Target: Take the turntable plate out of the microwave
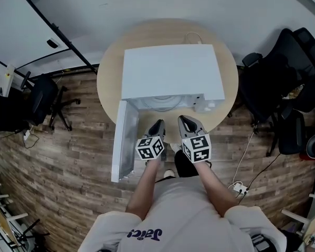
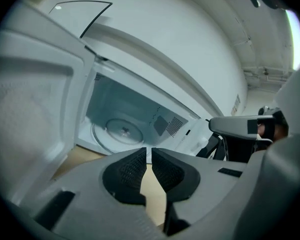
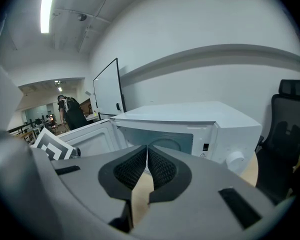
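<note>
Left gripper view, plate: the round clear glass turntable plate (image 2: 121, 130) lies flat on the cavity floor, a small hub showing at its centre; nothing touches it.
Microwave: the white box-shaped microwave (image 1: 170, 70) sits about mid-surface, with its opening facing the near edge where the person stands.
Door: the white microwave door (image 1: 123, 140) is swung wide to the left and reaches out past the near edge of the surface.
Knob: a white round control knob (image 3: 235, 159) sits on the panel to the right of the opening.
Left hand-held gripper: the left hand-held gripper (image 1: 158, 124) has its jaws pressed together with nothing between them. It hangs at the near edge in front of the opening, aimed at the cavity and well apart from the plate.
Right hand-held gripper: the right hand-held gripper (image 1: 185, 119) is likewise pressed together and empty. It is just beside the left one, pointing at the right part of the opening.
Surface: the round pale wooden surface (image 1: 107, 83) shows bare along its left and near edges.
Surroundings: brown plank floor (image 1: 68, 156); black office chairs (image 1: 283, 72) stand beyond the right edge.
Done: the door is open and the cavity exposed.
Left to do: seemingly all of the removal, since the plate is not yet gripped. The jaws must likely spread, reach in, pinch the rim, lift it off the hub and draw it out.
</note>
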Available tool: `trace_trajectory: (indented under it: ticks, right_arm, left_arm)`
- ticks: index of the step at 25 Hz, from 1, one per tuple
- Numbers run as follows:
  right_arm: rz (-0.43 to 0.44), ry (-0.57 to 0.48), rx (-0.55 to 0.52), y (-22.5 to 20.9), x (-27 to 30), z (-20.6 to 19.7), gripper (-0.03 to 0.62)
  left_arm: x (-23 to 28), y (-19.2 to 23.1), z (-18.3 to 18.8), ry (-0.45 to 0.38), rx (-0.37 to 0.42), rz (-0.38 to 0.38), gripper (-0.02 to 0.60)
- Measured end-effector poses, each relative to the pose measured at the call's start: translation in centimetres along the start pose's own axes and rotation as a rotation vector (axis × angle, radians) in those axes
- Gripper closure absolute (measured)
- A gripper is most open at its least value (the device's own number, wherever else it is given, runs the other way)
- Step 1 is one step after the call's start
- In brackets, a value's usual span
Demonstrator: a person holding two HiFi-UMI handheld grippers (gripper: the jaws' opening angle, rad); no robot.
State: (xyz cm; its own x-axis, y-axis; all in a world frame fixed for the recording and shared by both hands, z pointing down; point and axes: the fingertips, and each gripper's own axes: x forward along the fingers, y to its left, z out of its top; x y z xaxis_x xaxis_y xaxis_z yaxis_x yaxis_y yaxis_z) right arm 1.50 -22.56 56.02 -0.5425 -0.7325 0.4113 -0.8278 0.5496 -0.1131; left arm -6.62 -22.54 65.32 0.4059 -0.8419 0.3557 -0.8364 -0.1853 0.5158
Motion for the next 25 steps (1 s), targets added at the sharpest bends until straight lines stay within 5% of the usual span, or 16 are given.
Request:
trace_trajectory:
  ticks: [2, 5, 14, 25]
  right_arm:
    - [-0.002, 0.011, 0.003, -0.6, 0.3, -0.2, 0.574]
    - [-0.004, 0.025, 0.008, -1.4, 0.9, -0.6, 0.574]
    - [-0.002, 0.083, 0.023, -3.5, 2.4, -2.3, 0.574]
    - [-0.001, 0.102, 0.038, -5.1, 4.0, -2.5, 0.574]
  left_arm:
    - [1.0, 0.5, -0.7, 0.009, -0.111, -0.017, 0.549]
    - [2.5, 1.1, -1.8, 0.014, -0.274, -0.049, 0.416]
    - [6.5, 5.5, -3.6, -0.077, -0.734, -0.05, 0.37]
    - [10.1, 7.9, -3.3, -0.143, -0.95, -0.042, 0.36]
